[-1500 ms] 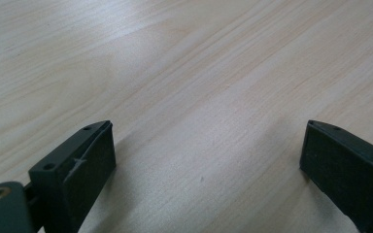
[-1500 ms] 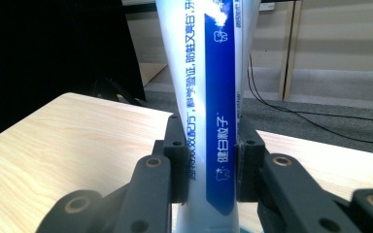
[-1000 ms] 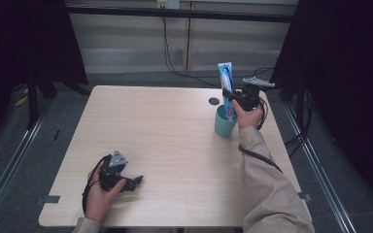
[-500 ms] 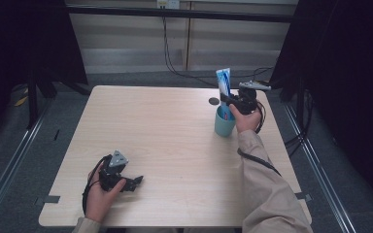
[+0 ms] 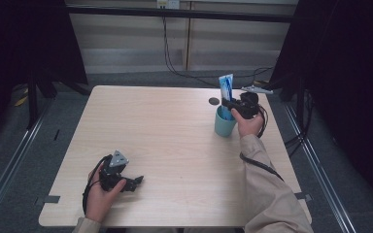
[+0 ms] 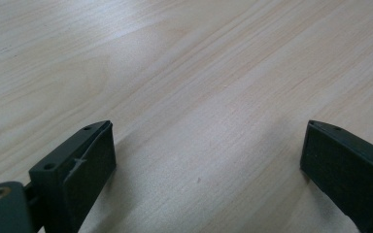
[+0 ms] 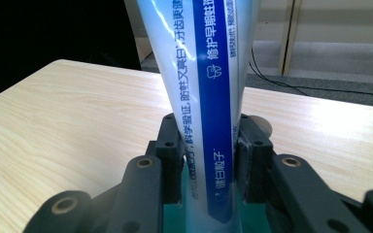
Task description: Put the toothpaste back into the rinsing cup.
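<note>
The toothpaste tube [image 7: 209, 97] is held upright, crimped end at twelve o'clock, in the cup [image 5: 224, 123], clamped by the right gripper [image 7: 209, 160]; the left gripper [image 6: 209, 160] is spread empty.

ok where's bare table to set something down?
Most of the table is bare: the whole left half and middle, between the left gripper near the front edge and the cup. It is crowded only at the far right, where the right gripper grips the tube over the cup.
</note>
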Motion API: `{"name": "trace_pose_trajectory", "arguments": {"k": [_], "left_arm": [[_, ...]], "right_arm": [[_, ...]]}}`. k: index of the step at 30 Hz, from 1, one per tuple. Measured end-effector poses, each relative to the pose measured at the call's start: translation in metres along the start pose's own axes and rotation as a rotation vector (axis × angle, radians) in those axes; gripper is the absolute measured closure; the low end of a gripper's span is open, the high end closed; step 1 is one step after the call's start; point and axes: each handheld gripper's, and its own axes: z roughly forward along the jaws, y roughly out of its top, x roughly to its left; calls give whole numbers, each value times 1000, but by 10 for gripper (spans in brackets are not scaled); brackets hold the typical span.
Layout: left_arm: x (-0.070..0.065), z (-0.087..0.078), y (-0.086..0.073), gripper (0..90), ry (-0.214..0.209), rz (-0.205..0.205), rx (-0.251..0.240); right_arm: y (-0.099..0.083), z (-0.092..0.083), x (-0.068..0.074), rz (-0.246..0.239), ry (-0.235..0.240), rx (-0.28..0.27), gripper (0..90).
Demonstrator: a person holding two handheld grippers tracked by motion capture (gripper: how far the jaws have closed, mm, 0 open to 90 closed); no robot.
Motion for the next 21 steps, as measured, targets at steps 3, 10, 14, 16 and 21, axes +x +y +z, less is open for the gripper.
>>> {"name": "trace_pose_trajectory", "arguments": {"k": [3, 10, 14, 16, 21], "left_arm": [[1, 0, 0, 54, 1, 15, 8], [0, 0, 1, 54, -1, 20, 9], [0, 0, 1, 54, -1, 19, 10], [0, 0, 1, 54, 0, 22, 11], [-1, 0, 0, 54, -1, 15, 9]], "right_arm": [[-4, -2, 0, 0, 0, 14, 674], [-7, -5, -1, -4, -3, 30, 646], [-5, -6, 1, -31, -9, 44, 639], [-5, -7, 2, -29, 0, 44, 632], [-4, -8, 4, -35, 1, 45, 625]]}}
